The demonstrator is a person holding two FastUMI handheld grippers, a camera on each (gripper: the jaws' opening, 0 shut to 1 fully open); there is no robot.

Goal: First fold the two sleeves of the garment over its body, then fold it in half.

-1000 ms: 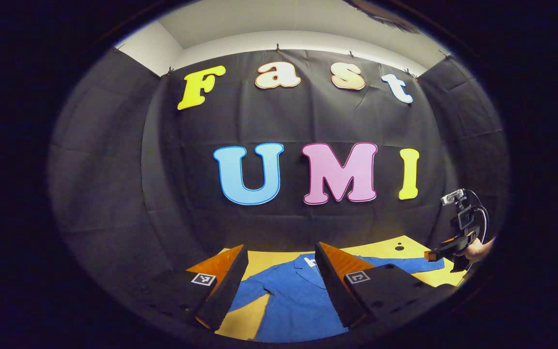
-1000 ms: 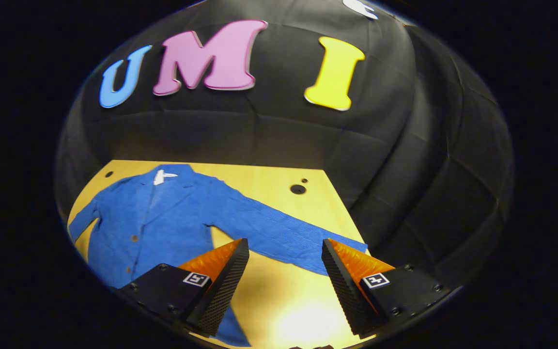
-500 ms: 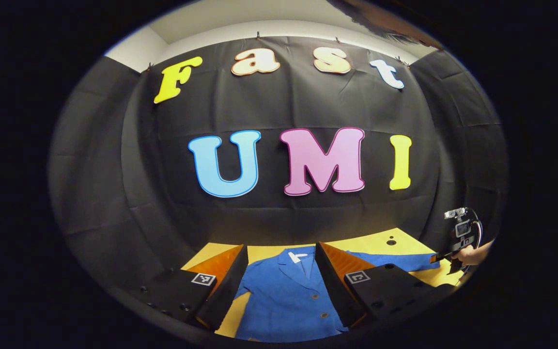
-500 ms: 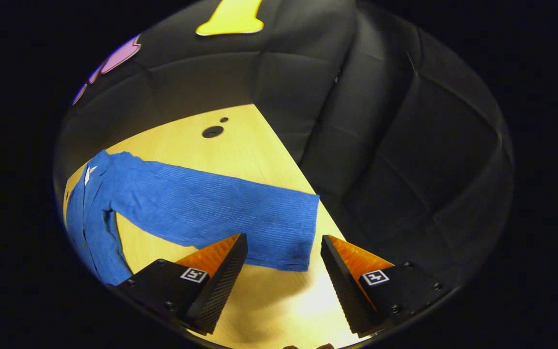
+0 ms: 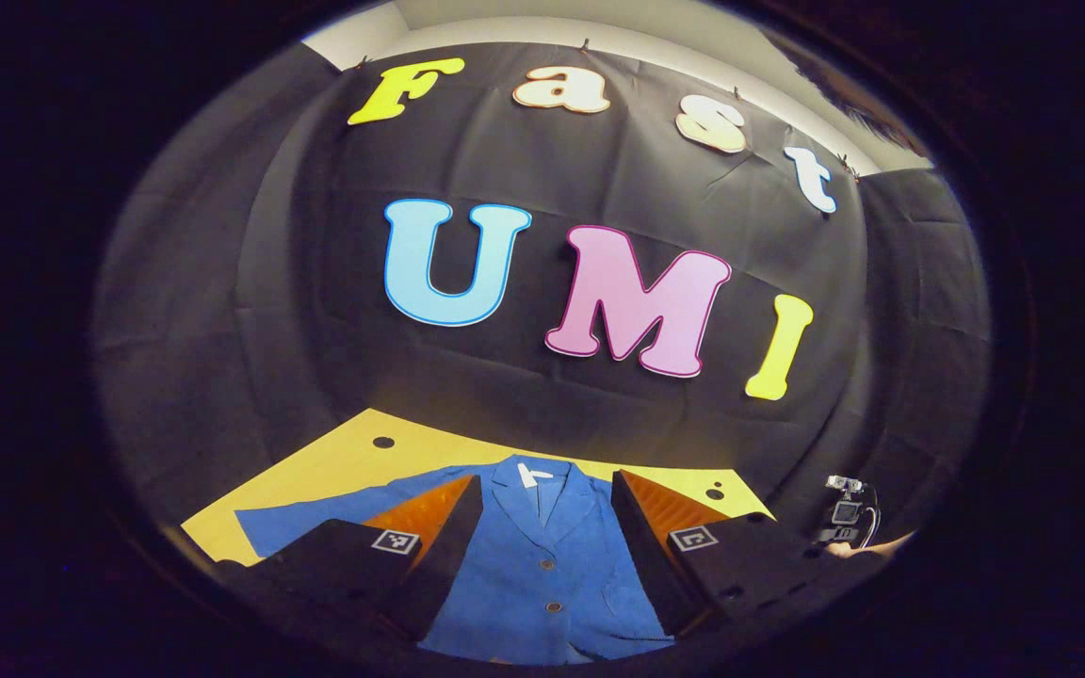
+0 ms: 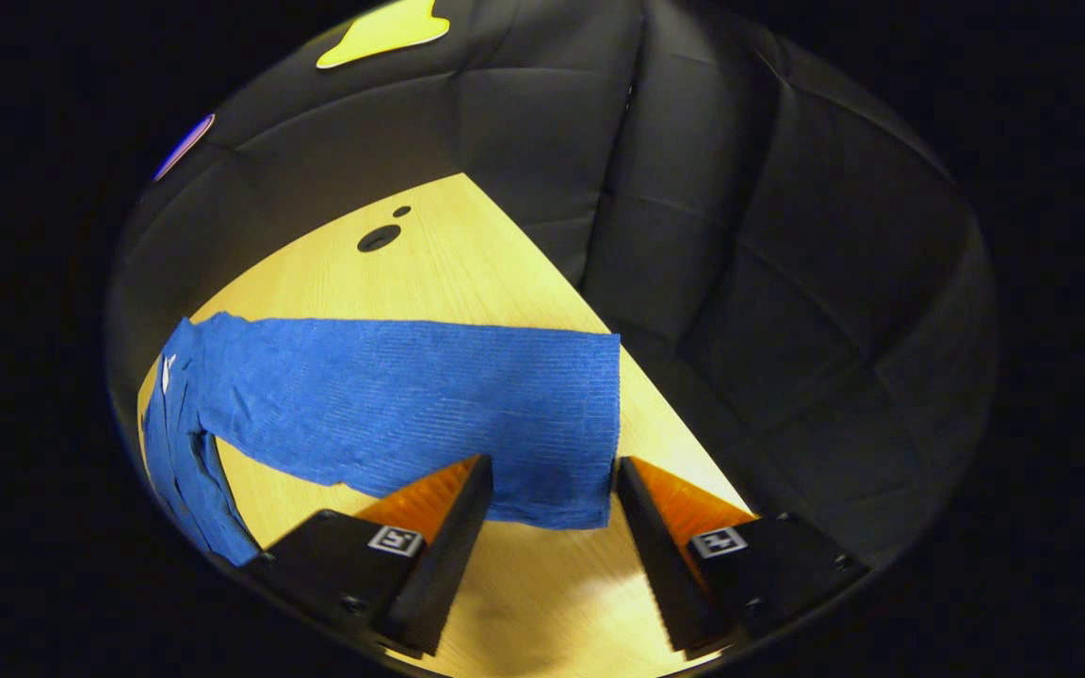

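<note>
Right gripper (image 6: pixel 547 471) gapes wide around the blue jacket's (image 6: pixel 392 405) limp, light sleeve cuff (image 6: pixel 571 490), the best hold.

Your jacket (image 5: pixel 542 574) lies flat on the bench (image 5: pixel 335 461), collar toward the back wall, with your left tool (image 5: pixel 542 541) over its front and your right tool (image 6: pixel 547 513) at the end of the sleeve (image 6: pixel 429 405) stretched toward the bench's right edge.

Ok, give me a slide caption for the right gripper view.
Open right gripper poised around the cuff end of the blue garment's sleeve, which lies flat on the wooden table.
</note>
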